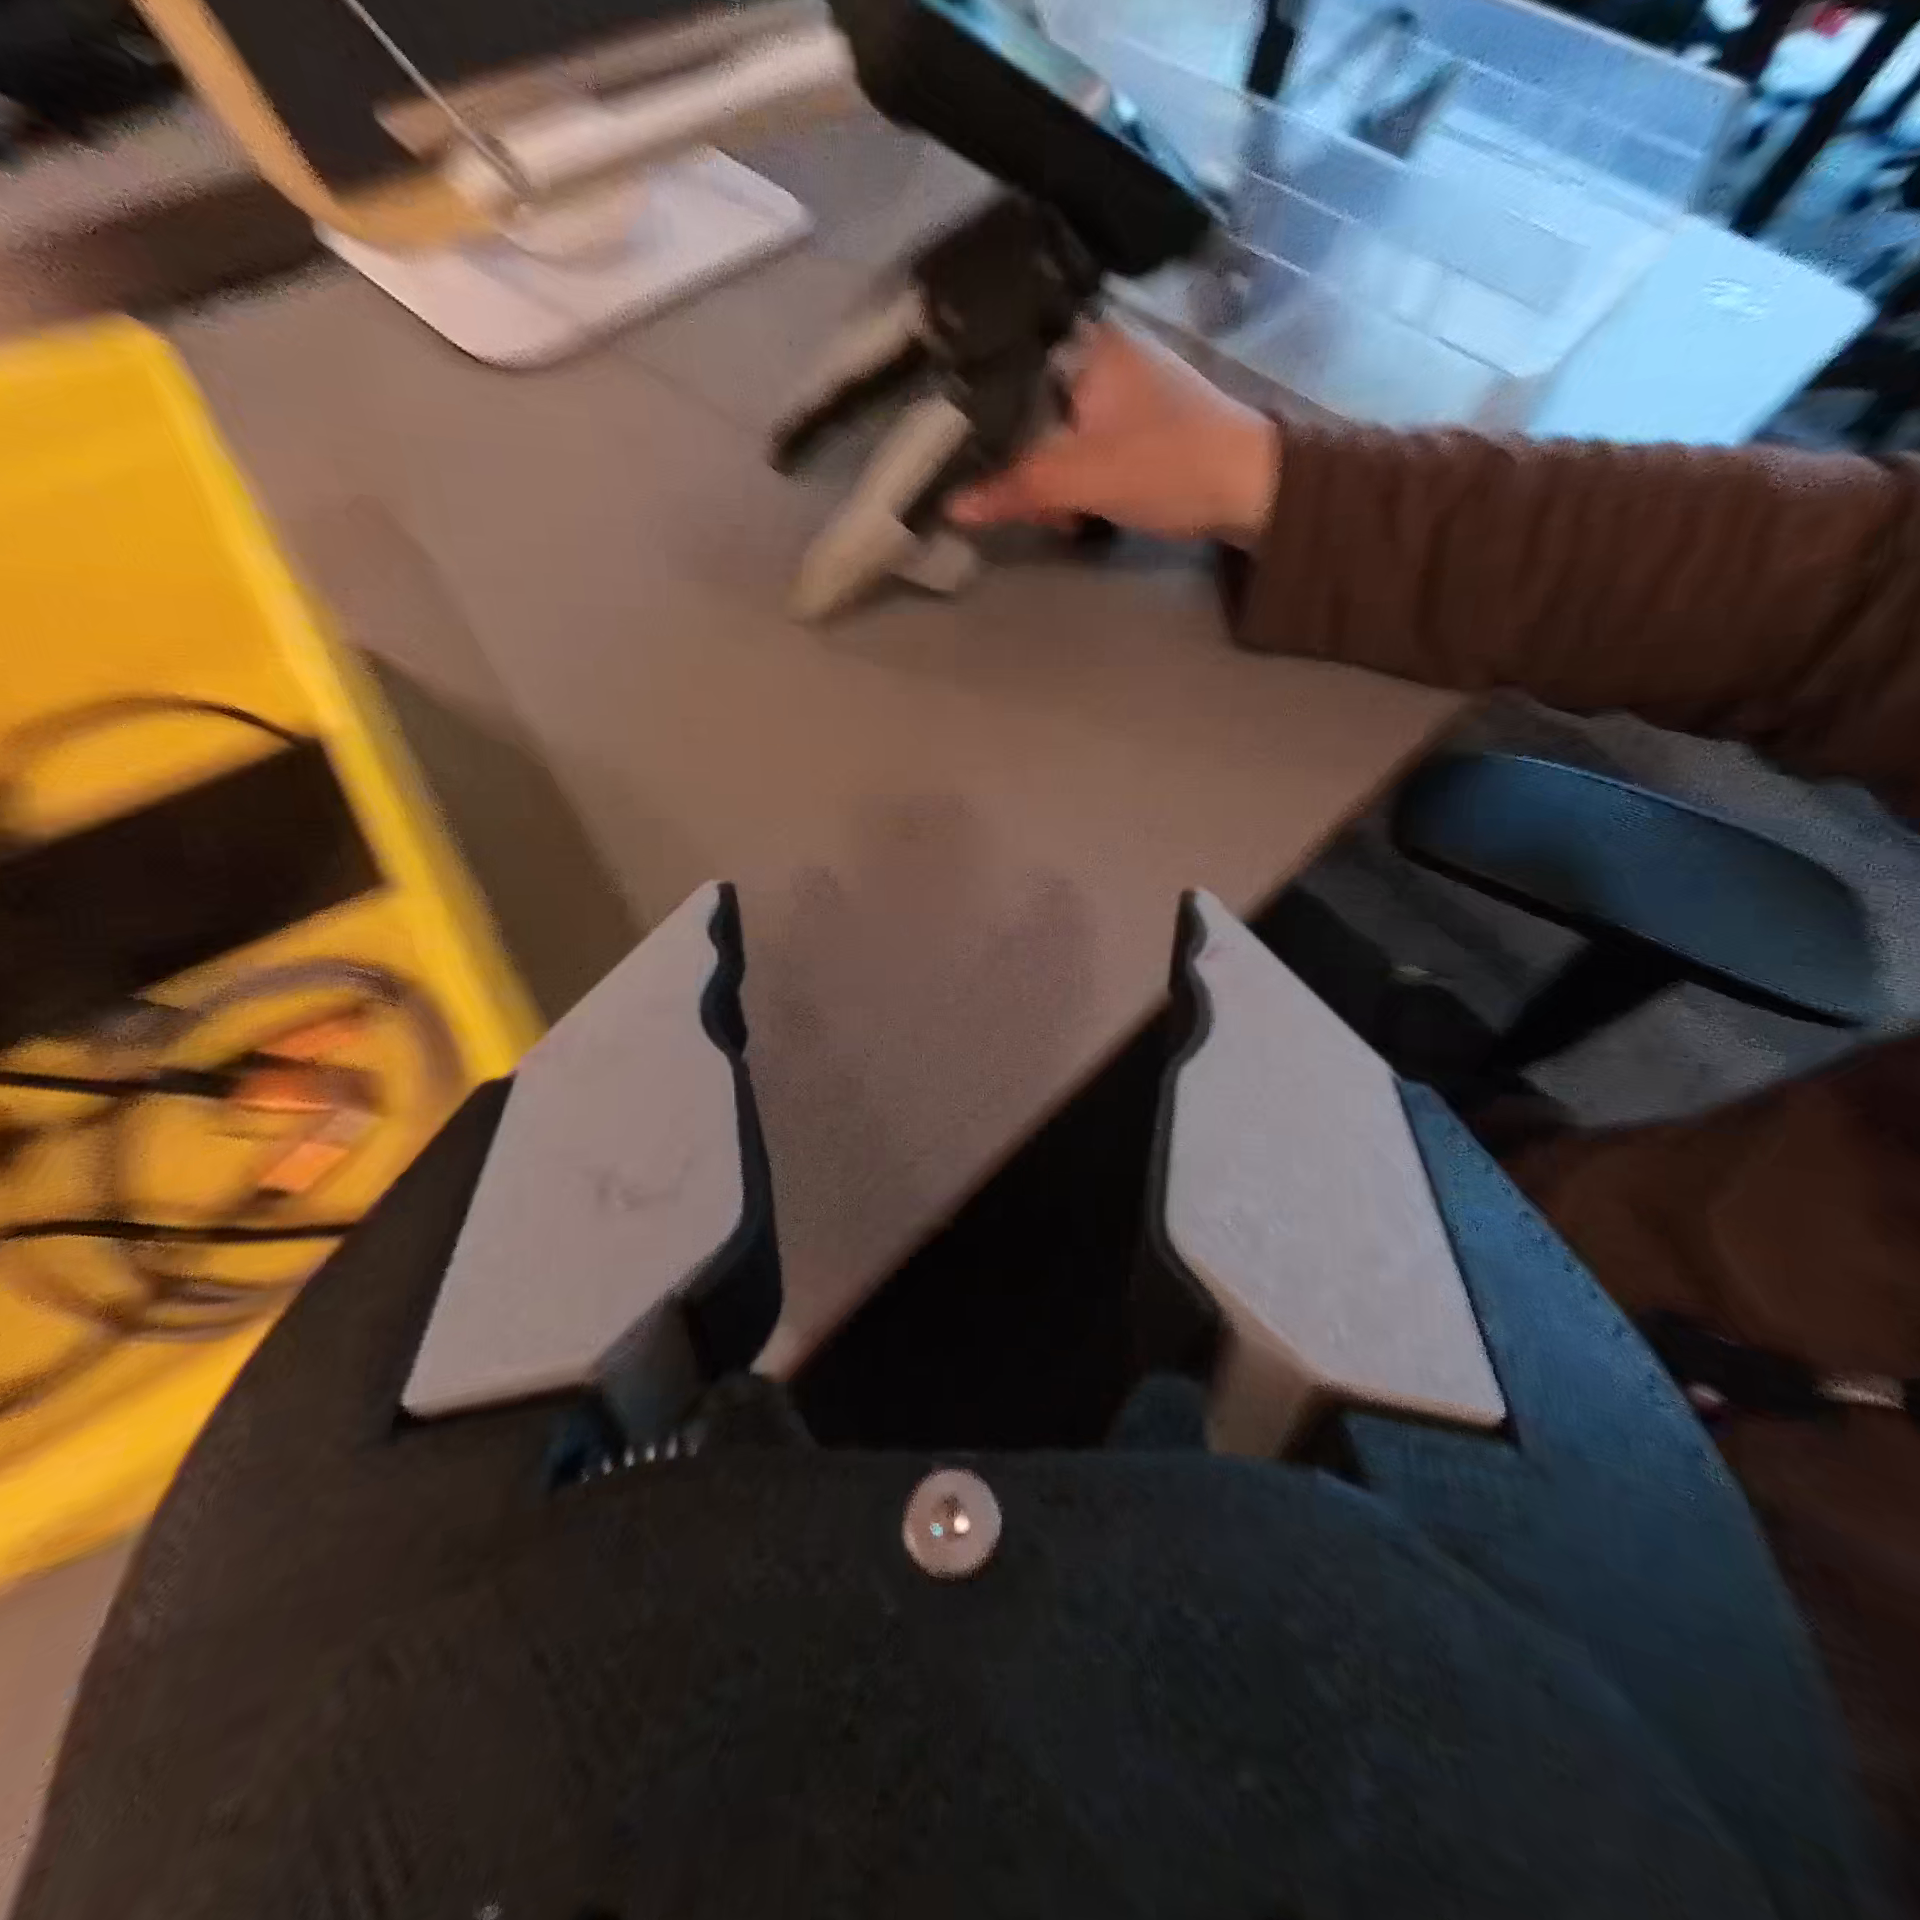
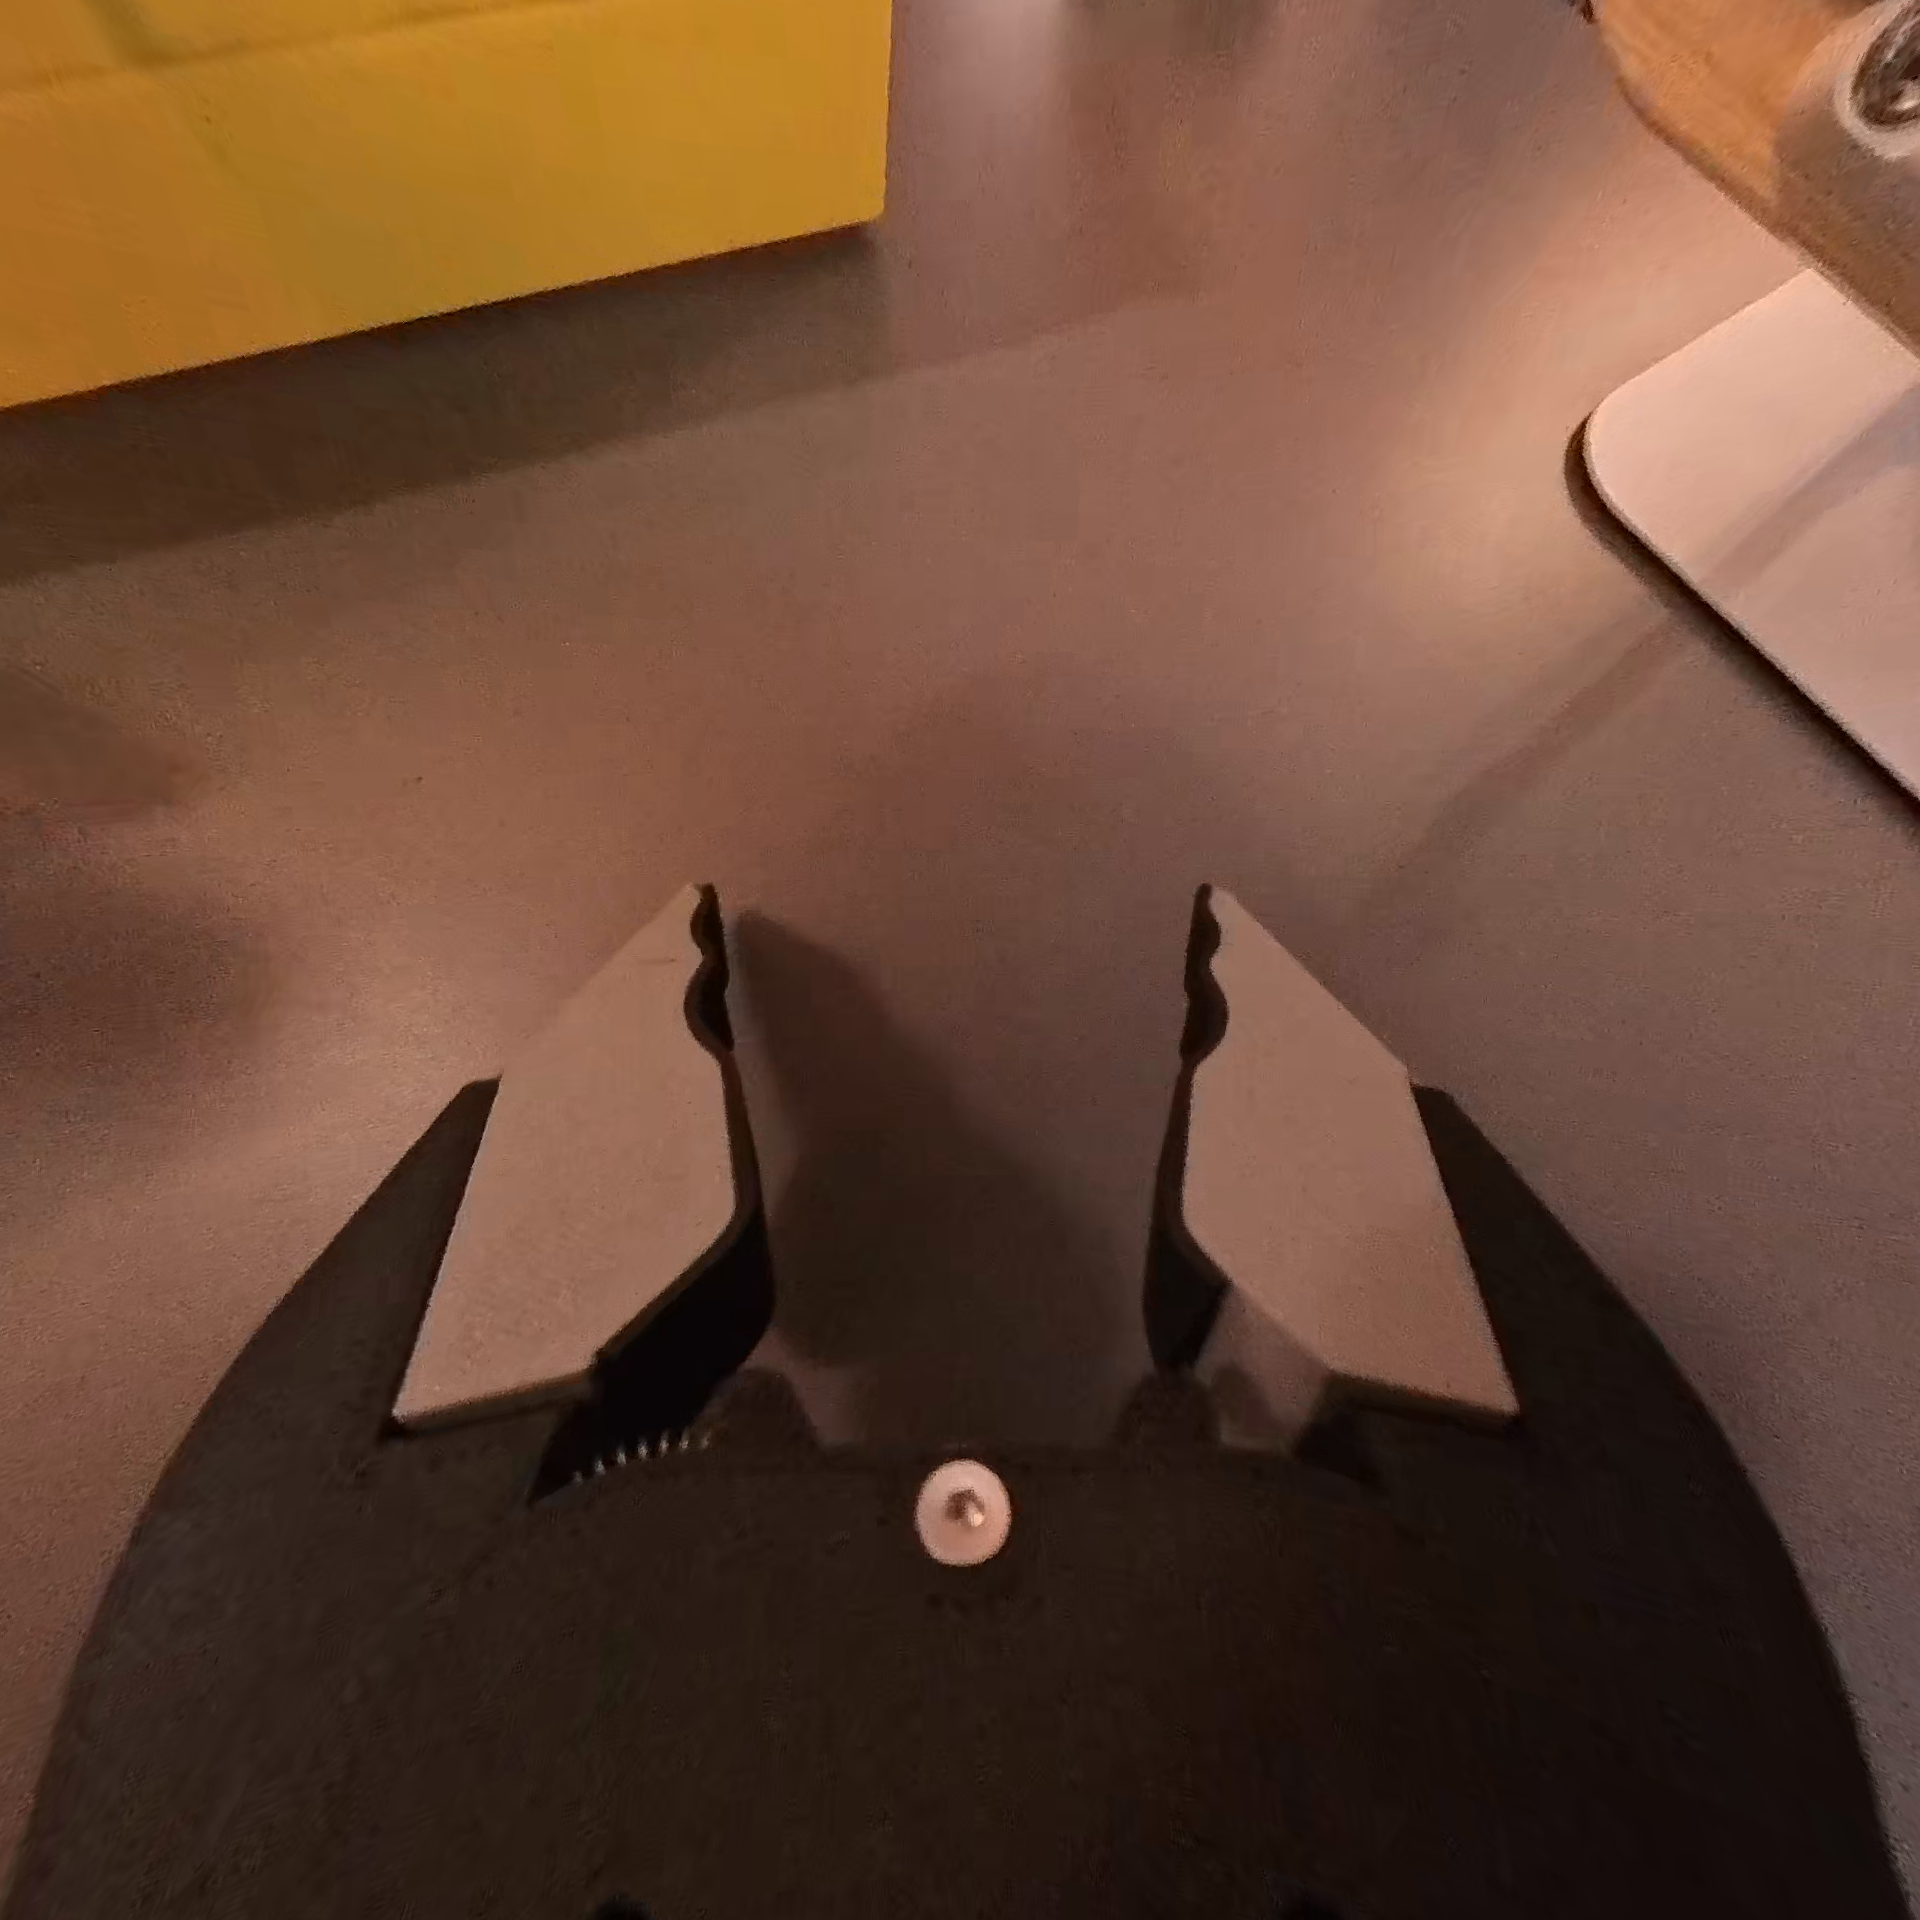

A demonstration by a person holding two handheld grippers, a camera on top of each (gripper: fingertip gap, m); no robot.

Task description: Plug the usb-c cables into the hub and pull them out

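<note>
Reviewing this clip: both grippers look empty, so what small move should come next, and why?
Probably swing the left gripper leftward over the yellow bin, toward the black hub and tangled cables. Its jaws are open with only bare table between them. The right gripper is open too, over bare table, with only the bin's outer wall in its view. The blur leaves the plugs unclear.

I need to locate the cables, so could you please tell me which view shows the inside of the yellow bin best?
The left wrist view: the yellow bin shows its inside, with a black box and blurred cables. The right wrist view shows only its outer wall.
</note>
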